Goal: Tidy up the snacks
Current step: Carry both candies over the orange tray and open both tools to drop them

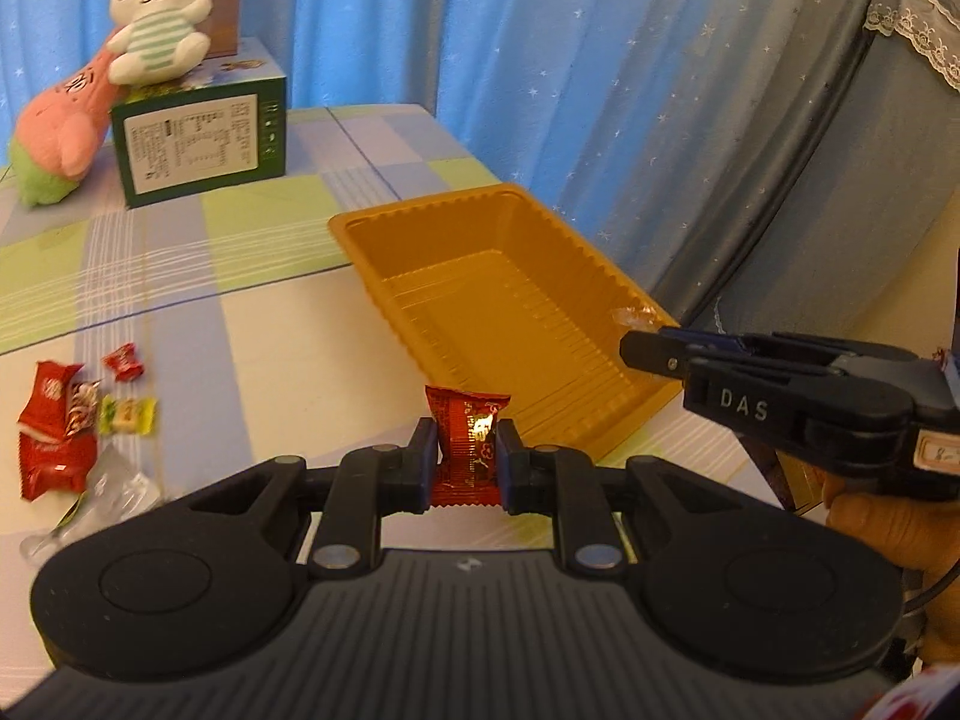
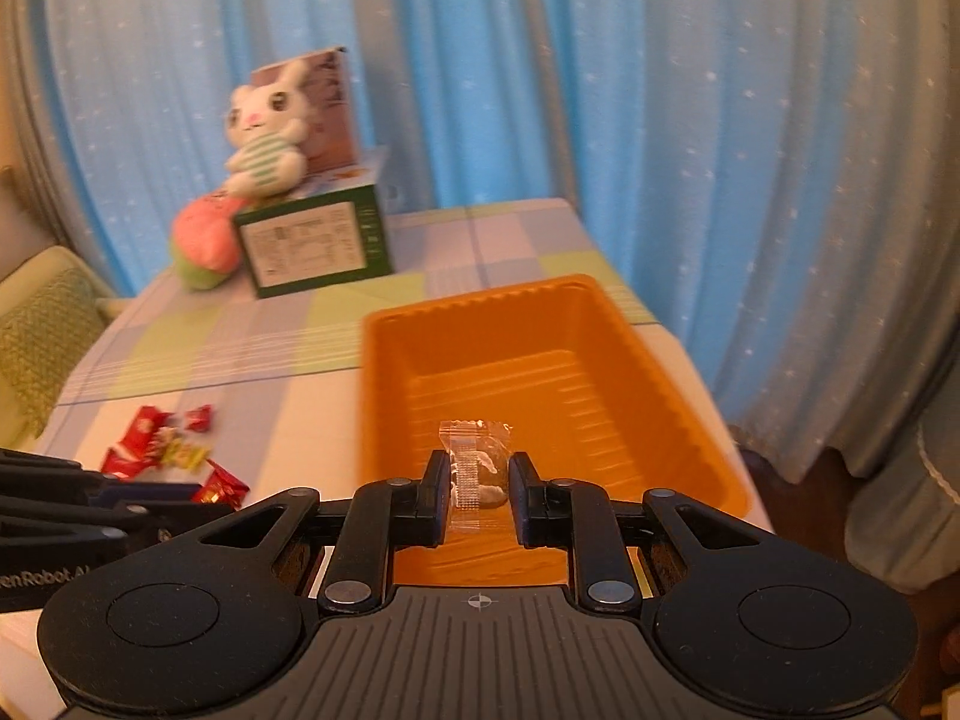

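Nearest, in the left view: left gripper clenched on a red snack, pads pinching the wrapper across its middle, packet upright and held above the table, just short of the near corner of the tray. Likely light and crinkly, foil slick, soft filling easily crushed; best taken across the flat body as here, not by the crimped ends, which would tear or slip. To the right, right gripper reaching over the tray's near rim, a wisp of clear wrapper showing at its tip. In the right view: right gripper clamped on a clear sachet, small dark lump visible inside, held over the tray's near end. Probably almost weightless, film floppy and slippery, so a pinch on the lump itself seems safer than on loose film. Tray bare inside in both views, ribbed floor unoccupied, thin plastic that may skid if nudged. Further left on the table, loose snacks: red packets, a yellow-green sweet, a clear empty-looking wrapper. Farthest back, a green box with a plush rabbit on top and a pink plush leaning beside it, curtain behind.
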The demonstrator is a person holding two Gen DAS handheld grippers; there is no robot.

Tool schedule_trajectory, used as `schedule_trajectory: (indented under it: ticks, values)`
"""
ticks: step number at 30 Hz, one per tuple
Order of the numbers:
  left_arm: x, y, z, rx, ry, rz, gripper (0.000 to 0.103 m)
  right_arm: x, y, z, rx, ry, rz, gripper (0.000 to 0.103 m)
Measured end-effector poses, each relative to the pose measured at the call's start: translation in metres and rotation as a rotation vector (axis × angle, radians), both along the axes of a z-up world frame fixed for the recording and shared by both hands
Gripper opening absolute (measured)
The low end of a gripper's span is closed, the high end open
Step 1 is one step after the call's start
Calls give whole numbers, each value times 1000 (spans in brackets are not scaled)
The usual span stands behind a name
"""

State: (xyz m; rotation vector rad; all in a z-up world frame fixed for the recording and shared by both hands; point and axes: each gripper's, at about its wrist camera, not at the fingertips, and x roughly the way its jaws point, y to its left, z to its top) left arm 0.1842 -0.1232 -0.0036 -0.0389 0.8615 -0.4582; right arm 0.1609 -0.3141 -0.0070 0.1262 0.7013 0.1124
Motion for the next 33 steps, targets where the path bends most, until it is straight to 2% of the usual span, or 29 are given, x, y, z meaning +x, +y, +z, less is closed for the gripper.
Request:
schedule_trajectory:
  ticks: [8, 24, 25, 27, 31, 33]
  values:
    - [24, -29, -1, -21, 3, 18, 18, 10, -30, -7, -14, 27, -21, 21]
    - [46, -58, -20, -29, 22, -4, 18, 30, -50, -19, 1, 55, -52, 21]
    - [47, -58, -21, -30, 22, 2, 19, 31, -51, -20, 2, 56, -54, 21]
    - [48, -57, -24, -26, 26, 8, 28, 32, -52, -20, 1, 58, -57, 21]
    - [43, -50, -25, -1, 22, 16, 30, 30, -54, -20, 8, 58, -58, 21]
    - [39, -44, -25, 8, 17, 23, 37, 31, -53, -21, 16, 62, -58, 21]
